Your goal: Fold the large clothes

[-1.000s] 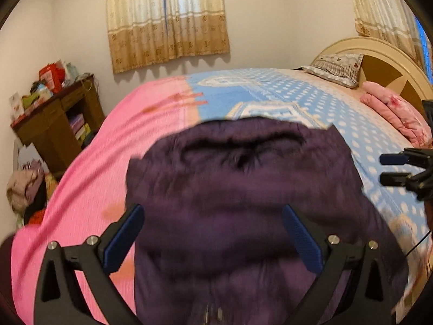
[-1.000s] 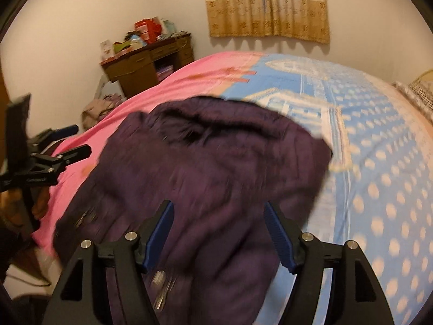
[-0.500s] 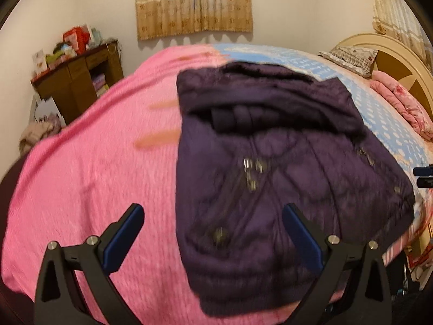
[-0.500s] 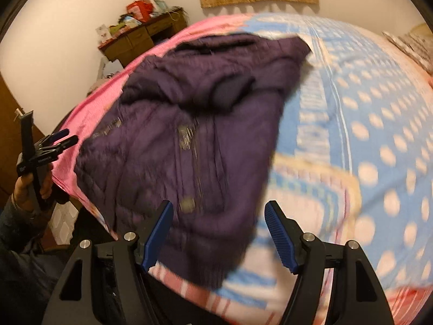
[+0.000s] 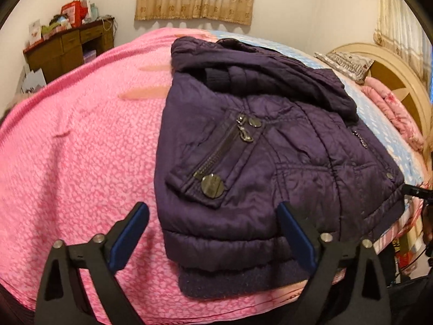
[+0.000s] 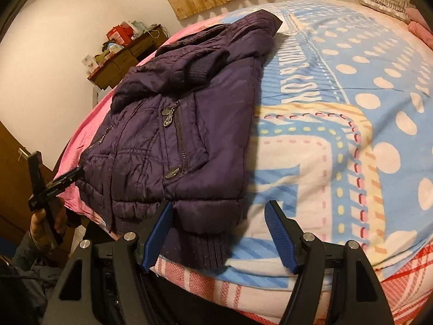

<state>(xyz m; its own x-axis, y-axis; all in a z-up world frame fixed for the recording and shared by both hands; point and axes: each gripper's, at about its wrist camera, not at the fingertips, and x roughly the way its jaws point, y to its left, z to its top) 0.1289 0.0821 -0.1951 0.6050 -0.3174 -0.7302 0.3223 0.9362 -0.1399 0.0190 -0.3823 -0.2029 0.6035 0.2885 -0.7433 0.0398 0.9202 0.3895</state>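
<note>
A dark purple padded jacket (image 5: 270, 146) lies folded on the bed near its front edge, ribbed hem toward me, sleeve cuff across the top. It also shows in the right wrist view (image 6: 178, 124). My left gripper (image 5: 213, 233) is open and empty, hovering just above the jacket's hem. My right gripper (image 6: 219, 233) is open and empty over the hem's right corner. The left gripper is also seen from the side in the right wrist view (image 6: 59, 184), close to the jacket's left edge.
The bed has a pink blanket (image 5: 81, 149) on the left and a blue dotted blanket (image 6: 351, 94) on the right. A wooden desk (image 5: 70, 48) with clutter stands by the far wall. A pillow (image 5: 349, 62) and headboard (image 5: 392, 75) are far right.
Both grippers have pulled back toward the bed's front edge and lowered. The jacket, blurred and in motion earlier, now lies still and folded.
</note>
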